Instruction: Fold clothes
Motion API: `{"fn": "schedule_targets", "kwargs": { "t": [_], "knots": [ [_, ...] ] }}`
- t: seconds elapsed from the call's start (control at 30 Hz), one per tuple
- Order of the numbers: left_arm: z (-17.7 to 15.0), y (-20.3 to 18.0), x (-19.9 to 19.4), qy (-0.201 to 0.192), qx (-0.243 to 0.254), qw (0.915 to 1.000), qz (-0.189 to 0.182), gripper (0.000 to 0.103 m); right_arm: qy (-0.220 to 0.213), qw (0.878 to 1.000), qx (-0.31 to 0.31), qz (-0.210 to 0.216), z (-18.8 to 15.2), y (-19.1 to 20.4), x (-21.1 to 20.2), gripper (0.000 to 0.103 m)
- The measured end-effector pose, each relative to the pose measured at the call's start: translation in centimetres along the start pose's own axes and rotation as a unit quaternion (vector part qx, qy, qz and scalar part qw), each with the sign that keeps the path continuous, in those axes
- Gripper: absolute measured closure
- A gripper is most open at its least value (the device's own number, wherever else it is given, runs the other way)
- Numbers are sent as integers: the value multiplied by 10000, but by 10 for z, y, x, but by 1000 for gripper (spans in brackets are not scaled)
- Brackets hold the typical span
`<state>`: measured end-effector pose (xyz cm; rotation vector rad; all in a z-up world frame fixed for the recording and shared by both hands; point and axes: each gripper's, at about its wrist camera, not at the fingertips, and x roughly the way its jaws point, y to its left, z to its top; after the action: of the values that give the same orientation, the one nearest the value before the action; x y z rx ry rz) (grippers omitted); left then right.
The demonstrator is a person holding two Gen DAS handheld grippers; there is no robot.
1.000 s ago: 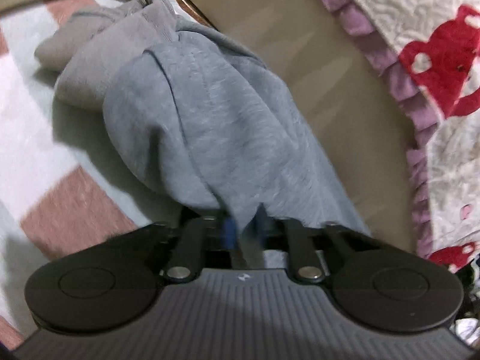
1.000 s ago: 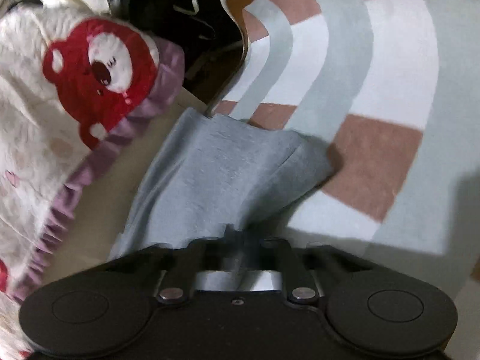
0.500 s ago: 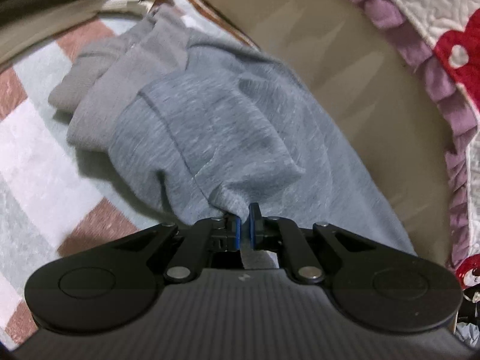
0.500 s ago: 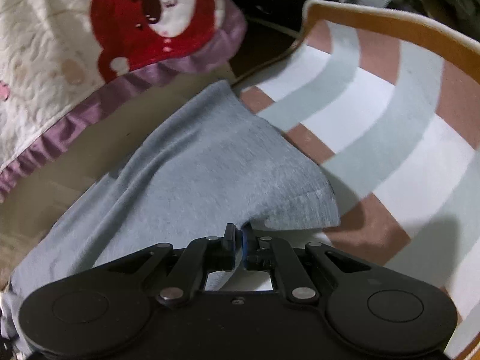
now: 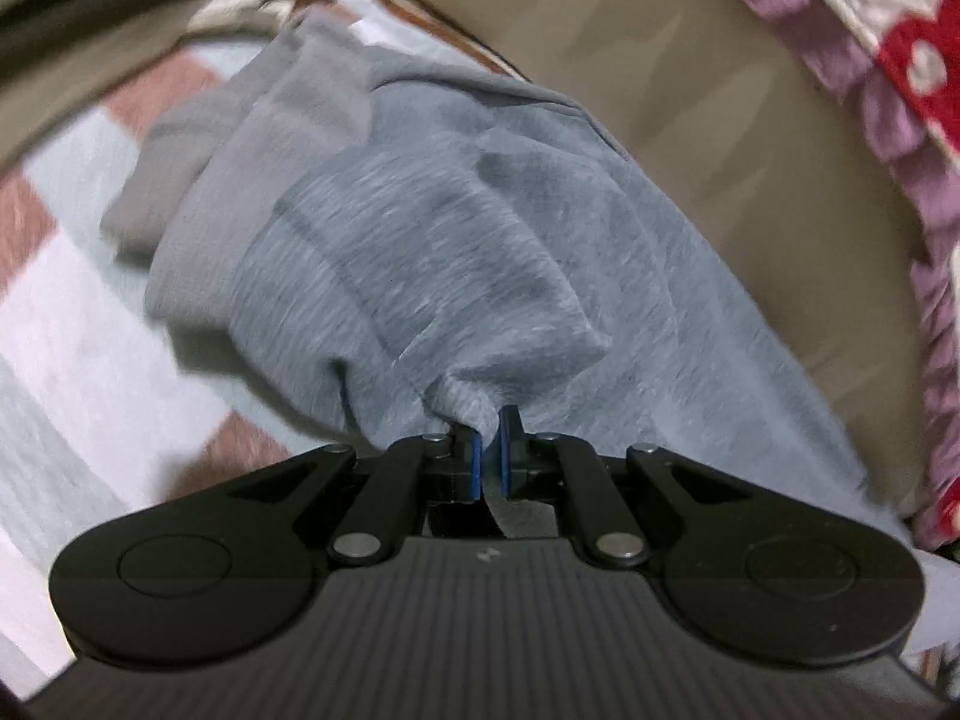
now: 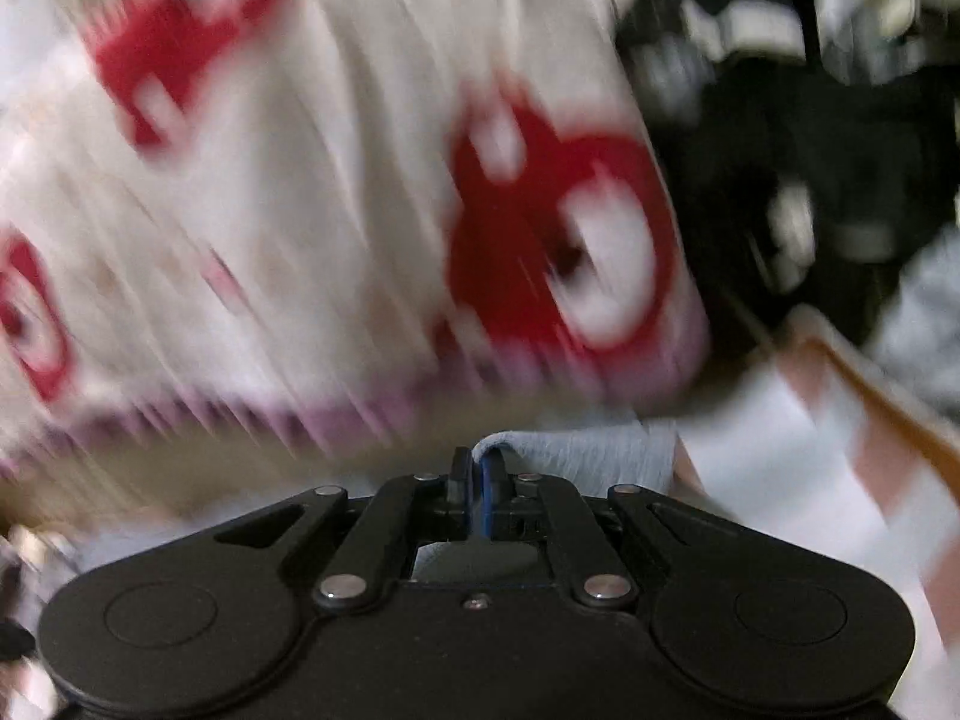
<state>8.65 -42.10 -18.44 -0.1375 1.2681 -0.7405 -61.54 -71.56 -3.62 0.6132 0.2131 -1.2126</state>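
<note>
Striped rug [image 5: 90, 324] beside tan floor [image 5: 720, 138]; we saw grey garment [image 5: 456, 252] bunched across both; left gripper [image 5: 491, 438] clenched on its fold, right gripper [image 6: 477, 474] pinching its edge [image 6: 576, 456], bear-print quilt [image 6: 300, 180] beyond

Grey garment [image 5: 456, 252] on striped rug [image 5: 72, 324]

Right gripper [image 6: 475, 468] pinching grey garment [image 6: 576, 456], blurred red-and-white quilt [image 6: 336, 228] behind
</note>
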Motion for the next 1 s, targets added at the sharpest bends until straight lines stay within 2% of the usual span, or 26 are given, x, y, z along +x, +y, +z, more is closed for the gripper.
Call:
{"fn": "schedule_targets", "kwargs": {
  "t": [0.03,0.1,0.23,0.3,0.37,0.43,0.53,0.63,0.7,0.77,0.83,0.9,0.93,1.0],
  "knots": [
    [-1,7,3,5,-134,9999,-98,95,-210,9997,95,-9,-8,-9,-4,100],
    [-4,14,7,40,-184,9995,-252,88,-104,9982,520,-290,-39,-43,13,100],
    [-9,18,7,18,-130,9991,-393,74,765,9899,713,-956,-111,-94,66,100],
    [-14,20,-1,-100,-124,9985,-530,64,1078,9847,885,-1046,-138,-109,78,100],
    [-20,22,-8,-206,-126,9973,-687,59,1127,9817,1160,-1006,-155,-119,81,100],
    [-35,26,-18,-51,-113,9934,-1136,60,1116,9798,1368,-938,-159,-125,81,100],
    [-63,17,-27,569,512,9812,-1772,61,1155,9802,1247,-1014,-154,-117,79,100],
    [-82,6,-29,452,957,9797,-1700,57,1264,9793,713,-1412,-145,-102,79,100],
    [-85,2,-20,458,805,9783,-1855,53,1373,9748,374,-1717,-140,-92,80,96],
    [-87,0,-7,479,444,9765,-2053,53,1412,9709,365,-1902,-141,-98,74,97],
    [-89,1,7,429,39,9756,-2154,54,1440,9669,407,-2067,-143,-106,68,93],
    [-89,1,20,325,-310,9752,-2167,53,1468,9626,450,-2232,-146,-115,62,83],
    [-89,1,24,256,-355,9760,-2134,53,1396,9640,920,-2068,-145,-124,53,80],
    [-90,2,28,212,-399,9789,-1993,53,1109,9567,2204,-1541,-154,-144,31,55]
  ]
}}
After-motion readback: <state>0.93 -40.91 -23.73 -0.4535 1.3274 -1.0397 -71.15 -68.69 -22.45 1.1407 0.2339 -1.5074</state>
